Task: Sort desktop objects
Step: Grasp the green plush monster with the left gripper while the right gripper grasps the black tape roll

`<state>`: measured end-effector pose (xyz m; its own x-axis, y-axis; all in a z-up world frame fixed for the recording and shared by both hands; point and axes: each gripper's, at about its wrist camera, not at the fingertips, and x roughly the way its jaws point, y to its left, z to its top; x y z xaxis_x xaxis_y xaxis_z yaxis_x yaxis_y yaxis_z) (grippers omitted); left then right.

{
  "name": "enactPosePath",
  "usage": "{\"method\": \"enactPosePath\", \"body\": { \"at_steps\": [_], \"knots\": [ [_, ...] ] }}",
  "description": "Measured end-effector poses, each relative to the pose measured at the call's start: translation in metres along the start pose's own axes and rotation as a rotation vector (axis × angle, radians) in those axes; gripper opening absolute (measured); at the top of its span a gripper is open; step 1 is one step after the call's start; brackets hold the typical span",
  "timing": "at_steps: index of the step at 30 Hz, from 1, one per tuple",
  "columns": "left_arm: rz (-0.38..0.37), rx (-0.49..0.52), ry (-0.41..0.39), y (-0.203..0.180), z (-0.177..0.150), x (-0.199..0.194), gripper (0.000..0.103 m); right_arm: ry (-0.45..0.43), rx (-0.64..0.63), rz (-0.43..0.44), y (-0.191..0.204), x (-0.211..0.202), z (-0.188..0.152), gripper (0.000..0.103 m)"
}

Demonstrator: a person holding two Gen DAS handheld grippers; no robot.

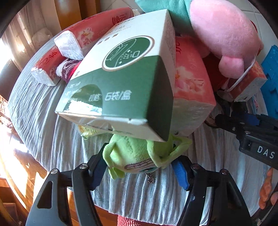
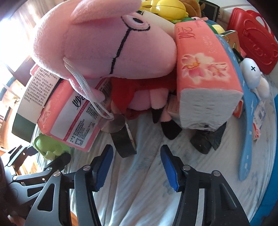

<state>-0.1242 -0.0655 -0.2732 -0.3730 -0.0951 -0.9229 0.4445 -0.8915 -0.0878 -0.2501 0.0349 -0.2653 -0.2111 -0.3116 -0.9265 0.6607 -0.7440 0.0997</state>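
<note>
My left gripper (image 1: 139, 168) points down at a small green plush toy (image 1: 128, 154) lying on the striped cloth, half under a tilted green-and-white carton (image 1: 121, 83). Its blue pads touch the toy on both sides. My right gripper (image 2: 137, 160) stands open over bare cloth, with nothing between its fingers. Just beyond its left fingertip lies a black band (image 2: 123, 140) with a silvery disc, tied by a white cord to a big pink pig plush (image 2: 104, 43). A pink tissue pack (image 2: 205, 80) leans against the pig on the right.
More pink tissue packs (image 1: 73, 41) lie at the back left. A blue strip (image 2: 246, 111), a white plush (image 2: 255, 76), a red case (image 2: 253, 34) and yellow toys (image 2: 166, 7) crowd the right and back. The table edge (image 1: 43, 163) falls to a wooden floor.
</note>
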Motion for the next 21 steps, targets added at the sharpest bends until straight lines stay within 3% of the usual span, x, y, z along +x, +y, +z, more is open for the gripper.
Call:
{"method": "enactPosePath", "body": {
  "at_steps": [2,6,12,15,21],
  "knots": [
    [0.009,0.015,-0.003,-0.002,0.000,0.002,0.065,-0.003,-0.008,-0.003,0.002,0.006,0.002,0.046],
    [0.037,0.035,-0.019,-0.005,-0.001,0.001,0.062,0.003,-0.038,-0.019,0.007,0.018,0.002,0.019],
    [0.023,0.060,-0.017,-0.011,-0.005,-0.010,0.060,-0.011,-0.053,-0.029,0.004,0.007,-0.010,0.019],
    [-0.028,0.101,-0.032,-0.029,-0.012,-0.021,0.060,-0.020,-0.035,-0.022,-0.007,-0.006,-0.018,0.019],
    [-0.059,0.191,-0.069,-0.064,-0.012,-0.040,0.060,-0.057,0.029,-0.037,-0.039,-0.041,-0.031,0.019]
  ]
}}
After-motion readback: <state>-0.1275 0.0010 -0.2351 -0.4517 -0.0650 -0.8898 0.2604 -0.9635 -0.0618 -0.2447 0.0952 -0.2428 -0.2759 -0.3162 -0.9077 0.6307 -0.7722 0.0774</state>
